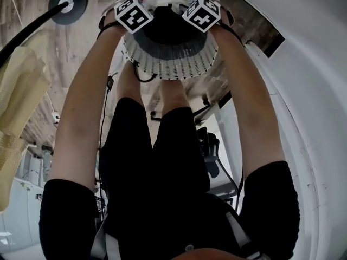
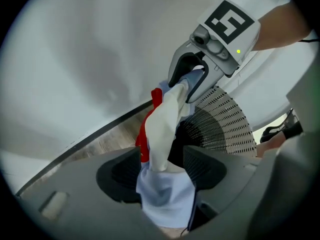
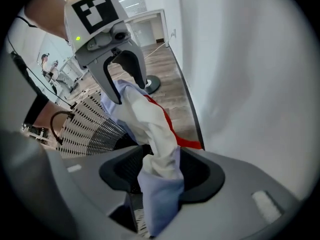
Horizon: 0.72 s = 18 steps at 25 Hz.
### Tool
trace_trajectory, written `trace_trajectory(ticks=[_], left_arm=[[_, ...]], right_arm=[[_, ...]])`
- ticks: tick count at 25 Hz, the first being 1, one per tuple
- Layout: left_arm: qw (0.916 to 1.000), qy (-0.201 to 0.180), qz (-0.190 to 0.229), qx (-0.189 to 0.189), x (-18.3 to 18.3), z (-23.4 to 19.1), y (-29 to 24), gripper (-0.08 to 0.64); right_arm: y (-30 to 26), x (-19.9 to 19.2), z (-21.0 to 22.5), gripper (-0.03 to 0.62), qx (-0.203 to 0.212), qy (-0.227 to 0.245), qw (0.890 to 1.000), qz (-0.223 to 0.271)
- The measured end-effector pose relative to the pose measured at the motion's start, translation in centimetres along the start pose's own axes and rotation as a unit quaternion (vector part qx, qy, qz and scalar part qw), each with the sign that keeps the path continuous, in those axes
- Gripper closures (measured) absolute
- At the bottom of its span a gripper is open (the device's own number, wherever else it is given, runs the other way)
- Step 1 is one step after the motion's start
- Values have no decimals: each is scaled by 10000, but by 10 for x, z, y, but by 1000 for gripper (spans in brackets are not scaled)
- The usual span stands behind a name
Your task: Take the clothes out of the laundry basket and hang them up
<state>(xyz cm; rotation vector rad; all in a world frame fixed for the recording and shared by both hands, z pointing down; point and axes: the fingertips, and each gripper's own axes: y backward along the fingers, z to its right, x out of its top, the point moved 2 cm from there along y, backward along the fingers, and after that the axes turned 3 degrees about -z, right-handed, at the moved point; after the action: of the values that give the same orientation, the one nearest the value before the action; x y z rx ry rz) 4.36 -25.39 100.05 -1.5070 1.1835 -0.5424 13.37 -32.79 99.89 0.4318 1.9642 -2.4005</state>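
Note:
A garment of white, red and light blue cloth [image 2: 167, 119] hangs bunched between my two grippers, just above a white perforated laundry basket [image 1: 173, 58]. My left gripper [image 2: 162, 166] is shut on one bunch of it, and the cloth fills the gap between its pads. Across from it, my right gripper [image 3: 160, 166] is shut on another bunch of the garment [image 3: 150, 119]. In the head view both arms reach forward, and the two marker cubes [image 1: 133, 13] [image 1: 201, 12] sit over the basket's dark inside. Each gripper view shows the opposite gripper [image 2: 187, 86] [image 3: 127, 86] clamping the cloth.
A white wall [image 1: 314, 91] curves close on the right. A black round stand base [image 1: 68, 3] rests on the wood floor at the far left, and cream cloth [image 1: 16, 91] hangs at the left edge. The person's legs stand right behind the basket.

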Motion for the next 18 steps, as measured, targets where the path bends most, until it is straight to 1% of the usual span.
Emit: trace_trajectory(ticks=[3, 4, 5, 7, 11, 13, 14, 16, 18], left_arm=[[9999, 96, 50, 13, -6, -2, -3, 373], [9999, 158, 67, 20, -8, -3, -1, 417], [9997, 204, 90, 39, -9, -4, 0, 491], [9997, 225, 103, 68, -9, -7, 4, 503], [9998, 177, -14, 51, -10, -4, 14, 509], [9998, 171, -13, 34, -9, -3, 20, 546], [9999, 167, -10, 29, -9, -2, 23, 551], [9999, 150, -14, 47, -9, -1, 29, 552], [9998, 162, 6, 103, -7, -1, 38, 552]], right_arm=[[-6, -3, 1, 438, 61, 54, 9998, -184], [-6, -2, 2, 472, 85, 39, 9998, -202], [-6, -1, 3, 488, 113, 29, 9997, -207], [-3, 2, 4, 498, 161, 94, 9996, -222], [4, -2, -1, 522, 176, 389, 9982, -419], [8, -2, -2, 523, 179, 380, 9982, -434], [12, 0, -1, 528, 179, 356, 9983, -423], [21, 4, 0, 572, 194, 273, 9987, -375], [32, 8, 0, 574, 199, 201, 9990, -341]])
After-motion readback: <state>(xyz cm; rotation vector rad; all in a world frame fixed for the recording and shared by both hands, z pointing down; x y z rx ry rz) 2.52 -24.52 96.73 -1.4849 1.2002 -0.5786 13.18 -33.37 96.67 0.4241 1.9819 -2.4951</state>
